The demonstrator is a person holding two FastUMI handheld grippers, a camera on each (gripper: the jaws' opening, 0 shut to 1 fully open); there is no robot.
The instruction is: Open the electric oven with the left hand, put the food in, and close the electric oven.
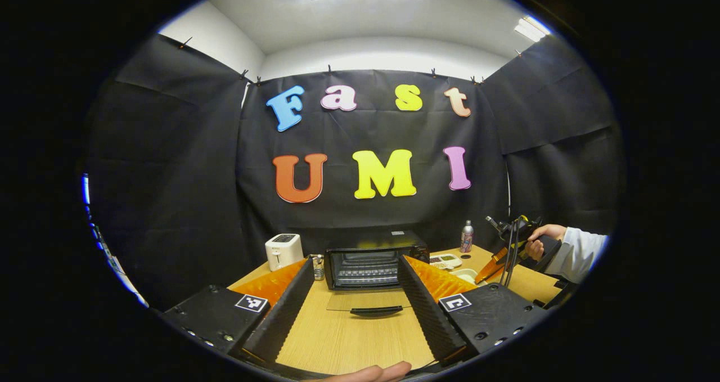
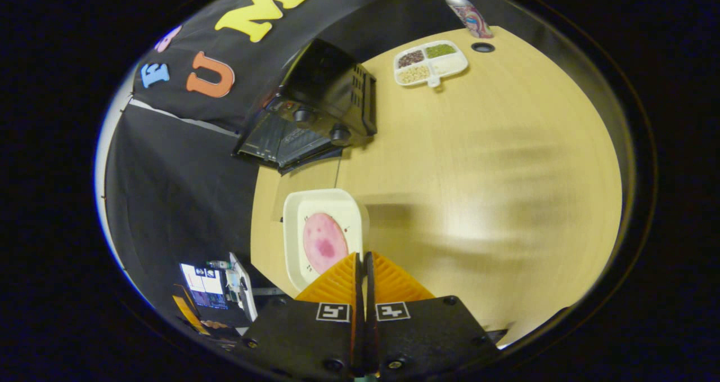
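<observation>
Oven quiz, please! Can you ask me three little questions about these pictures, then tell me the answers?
1. True or false: the oven door is shut.
2. What is the right claw gripping? A the bottle, B the white dish with pink food, C the toaster.
3. Fill in: the left claw is ____, holding nothing.

Key: 1 false, the door lies flat on the table. 2 B. 3 open.

Recording booth, black cloth walls (image 1: pixel 169 174), wooden table (image 2: pixel 478 162)
</observation>
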